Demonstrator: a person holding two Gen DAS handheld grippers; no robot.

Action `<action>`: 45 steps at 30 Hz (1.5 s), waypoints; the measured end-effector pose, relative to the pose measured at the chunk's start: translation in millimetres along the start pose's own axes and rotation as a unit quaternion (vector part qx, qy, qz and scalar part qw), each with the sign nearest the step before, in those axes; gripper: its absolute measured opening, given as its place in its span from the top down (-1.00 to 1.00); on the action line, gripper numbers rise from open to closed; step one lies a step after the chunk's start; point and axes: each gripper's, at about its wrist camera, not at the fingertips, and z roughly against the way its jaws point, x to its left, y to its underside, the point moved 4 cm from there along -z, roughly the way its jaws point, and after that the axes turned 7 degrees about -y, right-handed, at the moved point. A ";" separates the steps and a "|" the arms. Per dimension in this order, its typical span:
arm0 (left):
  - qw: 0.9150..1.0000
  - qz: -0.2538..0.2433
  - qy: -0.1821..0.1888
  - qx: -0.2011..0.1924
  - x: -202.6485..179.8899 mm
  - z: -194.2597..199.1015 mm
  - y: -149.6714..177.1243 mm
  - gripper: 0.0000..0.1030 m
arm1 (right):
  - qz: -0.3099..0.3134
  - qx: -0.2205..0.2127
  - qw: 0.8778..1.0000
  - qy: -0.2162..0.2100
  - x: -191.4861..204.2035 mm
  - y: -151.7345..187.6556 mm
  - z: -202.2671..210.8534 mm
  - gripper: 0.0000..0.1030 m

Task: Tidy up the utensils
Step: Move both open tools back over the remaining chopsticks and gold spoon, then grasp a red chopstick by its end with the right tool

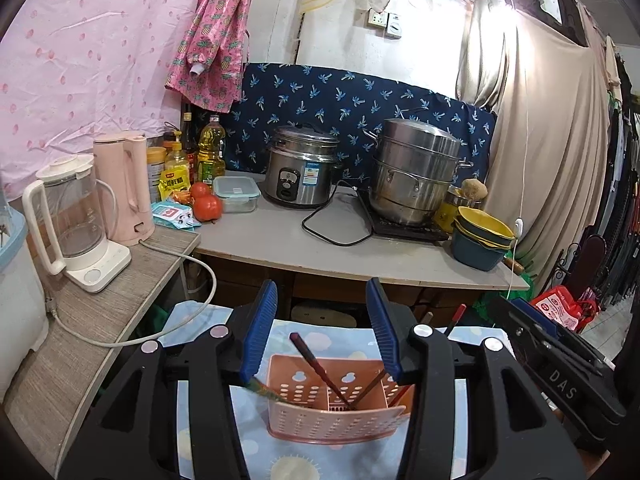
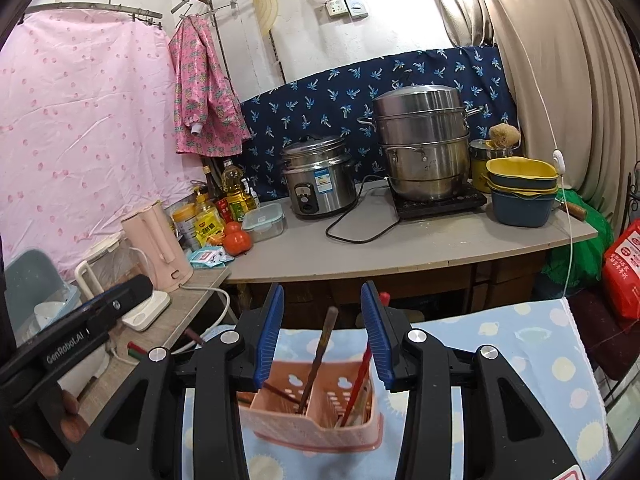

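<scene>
Both tongs released above the pink utensil holder (image 1: 334,404)

Left tongs (image 1: 323,320) gape wide, empty; right tongs (image 2: 322,328) likewise, touching nothing; chopsticks (image 2: 318,356) stand inside.

**Materials and finishes noted**

We find the utensil caddy (image 1: 336,412) perforated pink plastic, matt. The cloth (image 2: 520,344) beneath is soft printed fabric. Steamer pot (image 1: 416,168) and rice cooker (image 1: 302,168) are shiny metal. The worktop (image 1: 280,240) looks smooth, matt grey.
</scene>
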 end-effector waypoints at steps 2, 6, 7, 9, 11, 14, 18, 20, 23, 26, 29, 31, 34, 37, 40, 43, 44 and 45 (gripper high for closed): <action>1.000 -0.001 0.001 0.001 1.0 10.2 4.8 0.14 | 0.006 0.006 1.000 0.002 1.9 8.3 10.3 0.23; 1.000 -0.005 -0.001 0.009 3.8 28.4 18.0 0.14 | 0.020 0.016 1.000 0.008 7.3 25.3 29.4 0.23; 1.000 -0.006 -0.002 0.010 4.1 33.5 21.6 0.14 | 0.020 0.020 1.000 0.007 8.4 30.8 35.4 0.23; 1.000 -0.005 -0.001 0.013 5.8 43.4 29.4 0.14 | 0.020 0.028 0.999 0.006 10.6 41.9 47.4 0.23; 1.000 -0.006 -0.001 0.020 7.9 55.6 41.3 0.14 | 0.022 0.037 0.999 0.007 11.8 57.0 61.3 0.23; 0.999 -0.008 -0.003 0.035 10.8 71.2 63.9 0.14 | 0.020 0.057 0.998 0.006 12.3 83.3 79.1 0.23; 0.998 -0.010 -0.005 0.067 15.3 84.7 103.9 0.14 | 0.019 0.092 0.996 0.012 12.0 130.7 106.1 0.23; 0.996 -0.010 -0.007 0.089 17.8 89.9 129.3 0.14 | 0.018 0.110 0.994 0.016 12.3 155.8 119.6 0.23; 0.992 -0.014 -0.006 0.121 18.1 98.4 166.5 0.14 | 0.017 0.136 0.990 0.018 13.6 188.9 135.0 0.23; 0.989 -0.017 -0.010 0.148 19.4 108.3 202.7 0.14 | 0.013 0.168 0.986 0.016 16.5 225.7 149.2 0.23; 0.985 -0.018 -0.009 0.173 21.1 117.5 232.7 0.14 | 0.019 0.194 0.981 0.018 21.5 260.3 163.4 0.23; 0.982 -0.019 -0.009 0.190 23.2 124.1 252.4 0.15 | 0.017 0.209 0.978 0.014 24.4 280.0 170.1 0.23; 0.978 -0.018 -0.009 0.209 26.5 131.0 273.5 0.15 | 0.014 0.230 0.973 0.003 32.2 308.7 178.0 0.23; 0.974 -0.018 -0.013 0.224 31.4 136.0 293.3 0.14 | 0.020 0.246 0.969 -0.006 42.7 329.5 182.9 0.22; 0.971 -0.018 -0.018 0.238 37.1 140.3 308.5 0.15 | 0.021 0.260 0.965 -0.016 49.3 343.7 183.8 0.22; 0.968 -0.016 -0.020 0.249 42.8 145.1 320.7 0.15 | 0.022 0.263 0.964 -0.020 53.6 348.7 183.7 0.23; 0.968 -0.016 -0.020 0.251 43.8 146.7 323.8 0.15 | 0.024 0.264 0.964 -0.022 54.6 349.9 183.6 0.24; 0.967 -0.016 -0.020 0.252 44.5 148.0 326.0 0.15 | 0.025 0.265 0.964 -0.022 55.3 350.0 182.7 0.26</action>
